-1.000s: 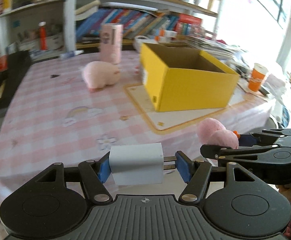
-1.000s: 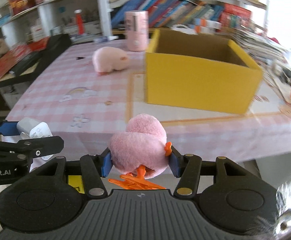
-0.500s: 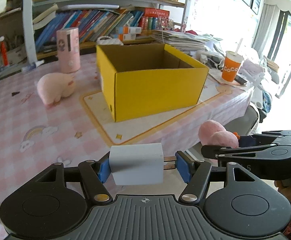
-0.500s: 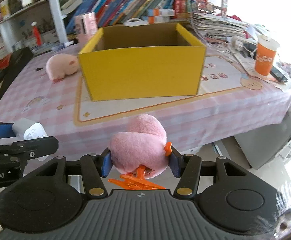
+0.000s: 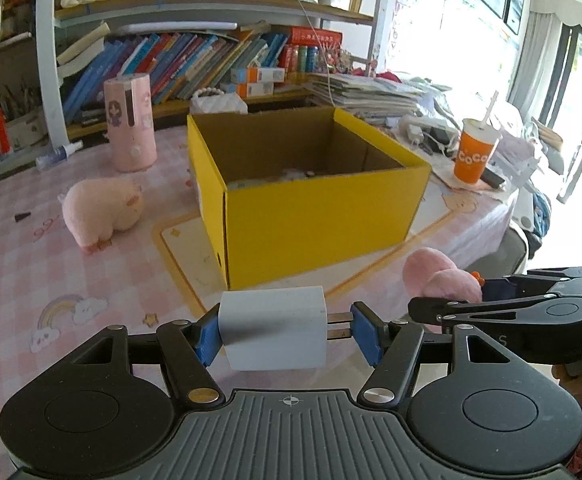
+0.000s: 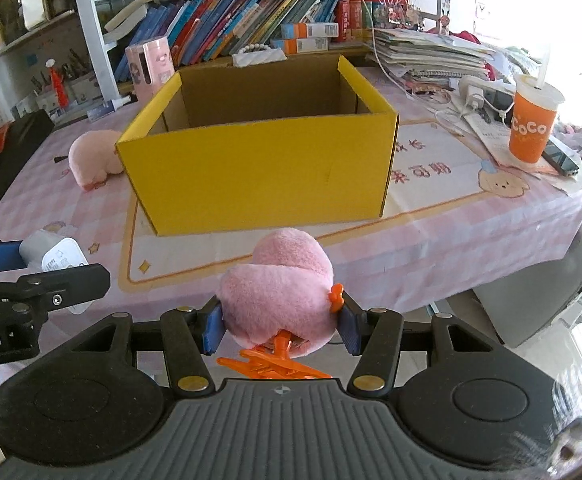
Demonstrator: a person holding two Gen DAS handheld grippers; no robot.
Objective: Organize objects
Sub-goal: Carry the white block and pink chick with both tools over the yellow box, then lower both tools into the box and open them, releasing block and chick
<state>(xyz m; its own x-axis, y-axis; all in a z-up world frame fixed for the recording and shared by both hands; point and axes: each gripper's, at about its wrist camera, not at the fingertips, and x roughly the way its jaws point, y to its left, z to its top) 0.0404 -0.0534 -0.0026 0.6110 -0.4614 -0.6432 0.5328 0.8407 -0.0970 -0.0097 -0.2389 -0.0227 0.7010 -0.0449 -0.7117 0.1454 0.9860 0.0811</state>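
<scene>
My left gripper (image 5: 287,336) is shut on a white plug charger (image 5: 273,326), its prongs against the right pad. My right gripper (image 6: 279,326) is shut on a pink plush bird (image 6: 277,286) with orange feet. Both hang near the table's front edge, in front of an open yellow cardboard box (image 5: 315,208) (image 6: 259,168). A few pale items lie at the box's bottom. From the left wrist view the plush bird (image 5: 439,280) and the right gripper show at the right. From the right wrist view the charger (image 6: 53,254) shows at the left.
A pink plush pig (image 5: 101,212) (image 6: 93,156) lies left of the box on the pink checked tablecloth (image 5: 51,272). A pink cylinder (image 5: 130,122) stands behind it. An orange cup (image 5: 475,152) (image 6: 533,120), papers and cables sit at the right. Bookshelves (image 5: 195,60) stand behind.
Both grippers have swung sideways with their loads, so the yellow box now sits centred ahead and a bit nearer. The grips on the charger and the plush bird are unchanged.
</scene>
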